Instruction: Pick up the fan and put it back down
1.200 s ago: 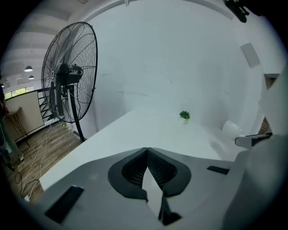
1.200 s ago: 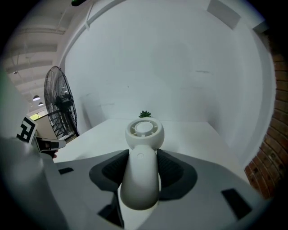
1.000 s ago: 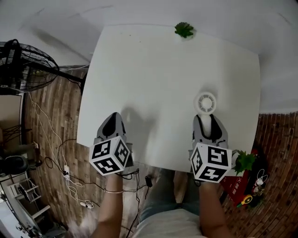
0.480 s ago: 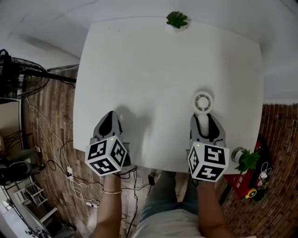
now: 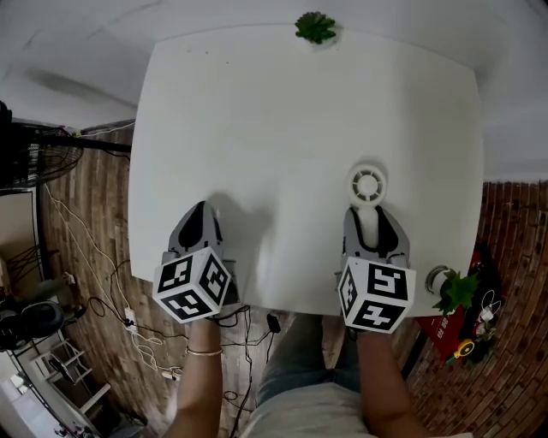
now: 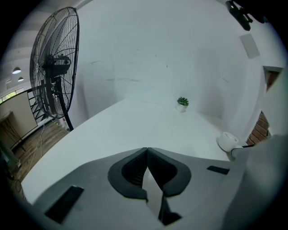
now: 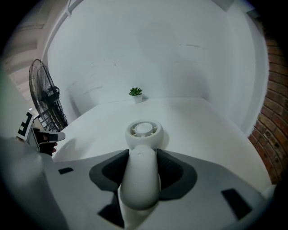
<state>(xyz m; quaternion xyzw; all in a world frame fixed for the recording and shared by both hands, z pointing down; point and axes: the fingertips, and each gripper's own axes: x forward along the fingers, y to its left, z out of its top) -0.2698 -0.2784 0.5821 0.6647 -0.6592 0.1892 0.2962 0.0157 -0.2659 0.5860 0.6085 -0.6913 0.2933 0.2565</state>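
Fan (image 5: 366,184) was at the white bench's (image 5: 282,111) near right side, its handle clamped between the right gripper's (image 5: 370,224) fingers. Left gripper (image 5: 199,224) hovered well apart at the near left edge, fingers pressed together, holding nothing.

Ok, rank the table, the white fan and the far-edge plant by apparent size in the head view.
1. table
2. fan
3. plant, which sits farthest from the camera
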